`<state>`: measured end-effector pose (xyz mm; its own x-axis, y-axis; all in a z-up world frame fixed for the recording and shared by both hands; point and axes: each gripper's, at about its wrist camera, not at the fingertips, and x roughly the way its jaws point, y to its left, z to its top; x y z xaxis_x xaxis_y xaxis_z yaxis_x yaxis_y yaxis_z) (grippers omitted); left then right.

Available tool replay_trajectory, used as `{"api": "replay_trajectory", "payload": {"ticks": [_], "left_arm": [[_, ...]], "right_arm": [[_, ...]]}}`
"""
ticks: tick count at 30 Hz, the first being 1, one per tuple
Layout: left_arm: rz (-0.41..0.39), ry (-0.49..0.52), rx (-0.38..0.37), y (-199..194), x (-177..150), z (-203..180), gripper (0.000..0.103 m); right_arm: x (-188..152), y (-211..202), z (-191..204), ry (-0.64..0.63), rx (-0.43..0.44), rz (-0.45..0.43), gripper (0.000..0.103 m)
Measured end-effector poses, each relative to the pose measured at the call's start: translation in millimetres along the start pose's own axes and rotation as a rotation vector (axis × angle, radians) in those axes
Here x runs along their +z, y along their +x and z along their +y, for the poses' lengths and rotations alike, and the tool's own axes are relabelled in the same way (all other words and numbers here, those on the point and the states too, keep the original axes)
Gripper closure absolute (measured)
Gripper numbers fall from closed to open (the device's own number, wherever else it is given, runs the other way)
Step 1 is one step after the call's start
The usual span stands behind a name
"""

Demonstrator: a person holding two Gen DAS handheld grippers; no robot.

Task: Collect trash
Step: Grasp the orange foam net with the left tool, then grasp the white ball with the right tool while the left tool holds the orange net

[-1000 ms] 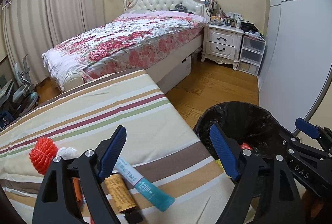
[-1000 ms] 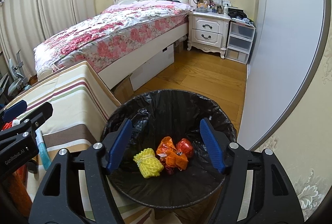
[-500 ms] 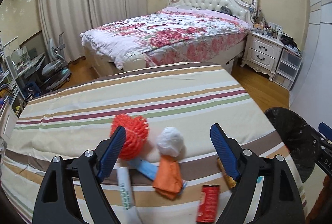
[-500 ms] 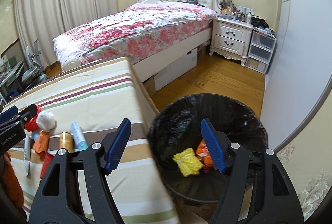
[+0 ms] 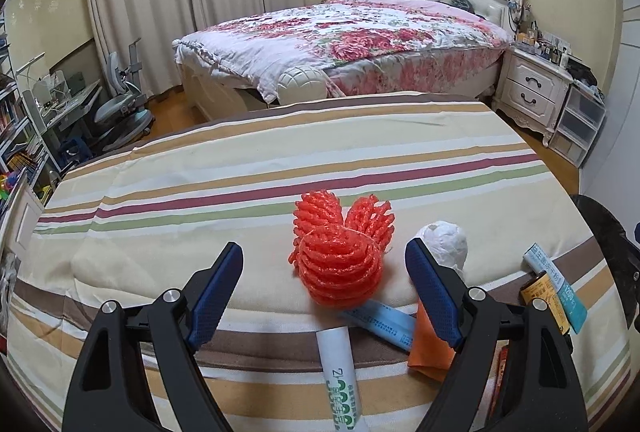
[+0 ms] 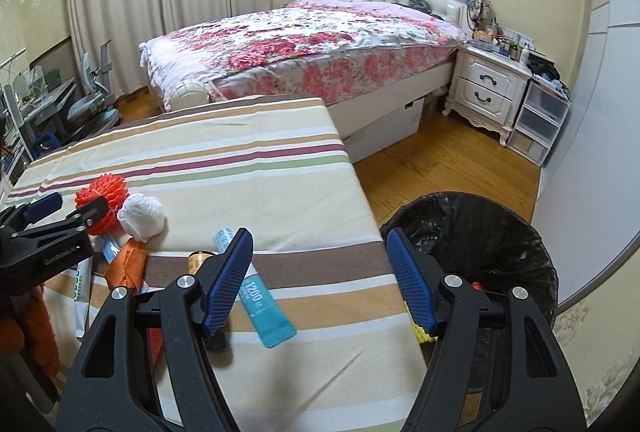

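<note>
A striped cloth [image 5: 248, 168] covers the table, and the trash lies bunched near its front edge. The left gripper [image 5: 324, 288] hangs just above that edge with its blue-padded jaws spread wide and nothing between them; the red foam net [image 5: 340, 260] sits on the cloth directly ahead, framed by the two pads but not touched. Just right of it rests a white crumpled wad [image 5: 446, 242], partly hidden behind the right pad. Below the net a white tube [image 5: 340, 372] with green print (only "2" and some Chinese characters can be made out) points toward the camera, a pale blue packet [image 5: 384, 320] lies across beside it, and an orange wrapper [image 5: 430, 346] is half covered by the same pad. At the far right lie a yellow can [image 5: 548, 302] and a teal tube [image 5: 560, 288].

The right gripper [image 6: 320, 280] is likewise spread open and empty, held over the table's right side. Its left pad overlaps the teal tube [image 6: 260, 300], on which "1200" can be read. The black-lined trash bin [image 6: 480, 232] stands on the wooden floor just off the table's right edge, with a yellow scrap [image 6: 424, 336] showing inside behind the right finger. The left tool's arm bears small lettering, too blurred to read surely. Beyond stand a floral bed [image 6: 304, 40] and a white nightstand [image 6: 488, 88].
</note>
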<state>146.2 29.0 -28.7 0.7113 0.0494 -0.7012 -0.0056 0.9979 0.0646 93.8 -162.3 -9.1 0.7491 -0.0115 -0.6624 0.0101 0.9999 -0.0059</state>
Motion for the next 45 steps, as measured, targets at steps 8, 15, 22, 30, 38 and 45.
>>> {"api": "replay_trajectory", "payload": {"ticks": [8, 15, 22, 30, 38, 45], "left_arm": [[0.056, 0.016, -0.064, 19.2, 1.2, 2.8, 0.054], [0.022, -0.003, -0.073, 6.3, 1.2, 13.1, 0.057], [-0.005, -0.046, -0.025, -11.5, -5.4, 47.9, 0.057], [0.009, -0.123, 0.054, -23.3, -28.5, 103.8, 0.057], [0.02, -0.19, 0.121, -30.2, -49.0, 152.2, 0.057], [0.026, -0.238, 0.16, -30.1, -57.2, 177.5, 0.057]], "right_arm": [[-2.9, 5.3, 13.0, -0.018, 0.017, 0.022, 0.035], [-1.4, 5.9, 26.6, -0.035, 0.037, 0.028, 0.035], [3.1, 4.9, 51.4, -0.074, 0.073, 0.02, 0.035], [9.0, 15.8, 91.8, -0.127, 0.133, 0.038, 0.035], [15.2, 33.9, 126.2, -0.179, 0.162, 0.079, 0.036], [12.1, 51.4, 140.2, -0.21, 0.16, 0.141, 0.055]]}}
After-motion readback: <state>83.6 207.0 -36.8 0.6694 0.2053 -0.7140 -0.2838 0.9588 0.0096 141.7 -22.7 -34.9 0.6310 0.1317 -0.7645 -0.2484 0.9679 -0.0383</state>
